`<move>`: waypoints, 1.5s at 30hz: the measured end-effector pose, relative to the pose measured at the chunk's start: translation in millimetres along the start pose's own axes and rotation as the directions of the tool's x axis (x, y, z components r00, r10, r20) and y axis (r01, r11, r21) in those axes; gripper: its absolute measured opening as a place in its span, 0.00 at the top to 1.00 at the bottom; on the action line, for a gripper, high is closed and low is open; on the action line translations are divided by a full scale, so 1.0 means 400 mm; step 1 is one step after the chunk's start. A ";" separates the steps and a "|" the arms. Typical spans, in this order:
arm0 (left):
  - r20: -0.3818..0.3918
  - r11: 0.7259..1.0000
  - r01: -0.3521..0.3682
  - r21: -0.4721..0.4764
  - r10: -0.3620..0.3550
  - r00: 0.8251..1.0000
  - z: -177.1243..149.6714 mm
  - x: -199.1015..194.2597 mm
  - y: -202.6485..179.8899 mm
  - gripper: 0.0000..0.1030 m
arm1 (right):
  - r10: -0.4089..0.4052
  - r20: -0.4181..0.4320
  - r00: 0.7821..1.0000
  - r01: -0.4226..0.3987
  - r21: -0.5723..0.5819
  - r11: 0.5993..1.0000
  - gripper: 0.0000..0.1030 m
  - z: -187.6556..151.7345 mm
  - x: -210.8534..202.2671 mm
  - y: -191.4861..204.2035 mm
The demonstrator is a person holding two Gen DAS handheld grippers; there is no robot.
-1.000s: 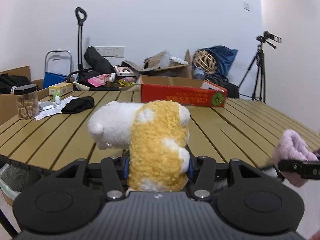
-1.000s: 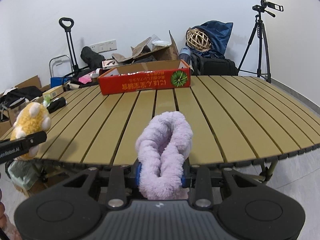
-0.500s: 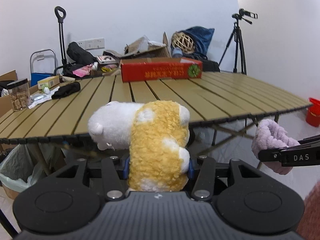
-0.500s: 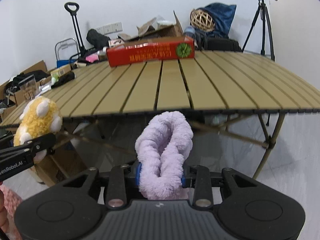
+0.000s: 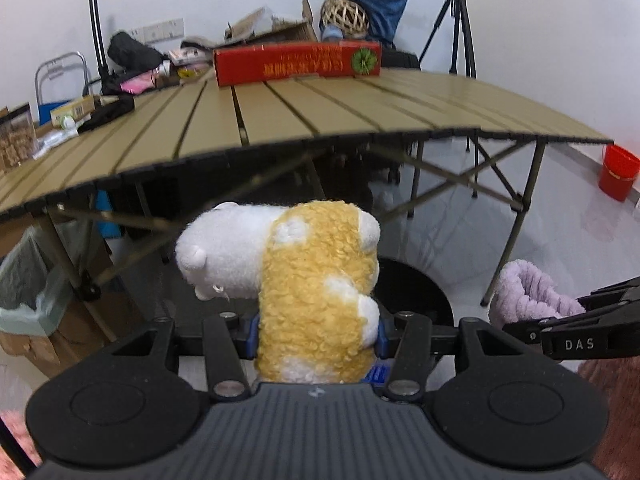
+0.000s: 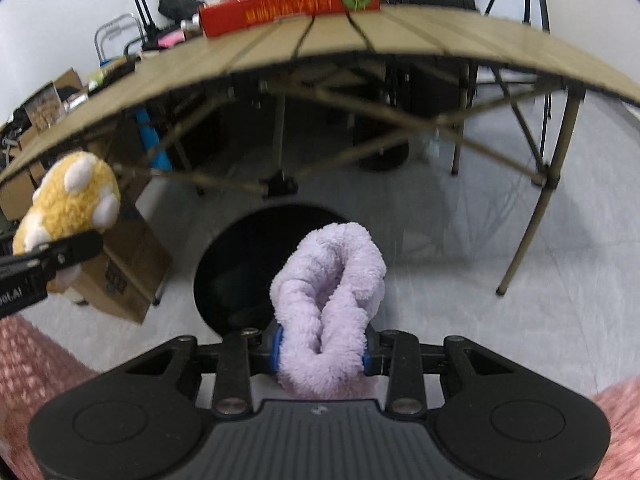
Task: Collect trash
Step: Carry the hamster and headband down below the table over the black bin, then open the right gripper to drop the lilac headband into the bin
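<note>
My left gripper (image 5: 318,338) is shut on a yellow and white plush toy (image 5: 304,280), held in the air in front of the table's near edge. My right gripper (image 6: 322,354) is shut on a fluffy lilac cloth (image 6: 330,300). Both hang above a round black bin (image 6: 256,264) on the floor; the bin also shows behind the plush in the left wrist view (image 5: 416,292). The plush toy also appears at the left of the right wrist view (image 6: 72,200), and the lilac cloth at the right of the left wrist view (image 5: 528,296).
A slatted folding table (image 5: 320,116) stands ahead with a red box (image 5: 296,62) at its far edge and small items at the left. A lined trash bag (image 5: 28,284) and cardboard box (image 6: 116,276) sit left. A red bucket (image 5: 618,172) and tripod (image 5: 460,20) stand right.
Both grippers have pulled back from the table and dropped below its top, tilting down toward the floor. The black bin has come into view beneath them. Both still hold their items.
</note>
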State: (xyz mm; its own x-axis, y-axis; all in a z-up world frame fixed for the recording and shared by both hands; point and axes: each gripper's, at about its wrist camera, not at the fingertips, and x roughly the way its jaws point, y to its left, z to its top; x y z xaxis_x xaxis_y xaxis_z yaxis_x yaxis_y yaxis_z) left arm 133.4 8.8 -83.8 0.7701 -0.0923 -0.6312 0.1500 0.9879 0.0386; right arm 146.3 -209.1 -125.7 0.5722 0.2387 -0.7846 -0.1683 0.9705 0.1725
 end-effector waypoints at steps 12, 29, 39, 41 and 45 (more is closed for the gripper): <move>-0.178 0.999 -0.023 -0.044 0.015 0.984 -0.035 0.083 0.027 0.52 | -0.013 -0.127 0.992 0.015 0.018 1.000 0.68 -0.044 0.082 -0.017; -0.320 0.987 -0.098 -0.126 0.053 0.946 -0.055 0.165 0.098 0.52 | 0.046 -0.111 0.993 -0.054 -0.068 0.996 0.68 0.013 0.158 0.042; -0.349 0.979 -0.137 -0.154 0.076 0.934 -0.057 0.186 0.134 0.52 | 0.075 -0.107 0.991 -0.086 -0.099 0.991 0.66 0.091 0.238 0.094; -0.356 0.977 -0.141 -0.157 0.078 0.931 -0.058 0.190 0.136 0.52 | 0.073 -0.104 0.992 -0.084 -0.102 0.991 0.58 0.102 0.253 0.102; -0.365 0.977 -0.147 -0.155 0.082 0.928 -0.056 0.197 0.137 0.52 | 0.055 -0.098 0.994 -0.063 -0.086 0.994 0.11 0.123 0.277 0.103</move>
State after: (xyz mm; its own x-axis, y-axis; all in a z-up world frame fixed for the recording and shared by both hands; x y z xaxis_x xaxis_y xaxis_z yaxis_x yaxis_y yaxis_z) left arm 188.3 58.3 -148.8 0.5005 0.0405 -0.8648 -0.0625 0.9980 0.0105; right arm 242.1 -141.1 -176.3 0.4810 0.2870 -0.8284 -0.2725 0.9470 0.1699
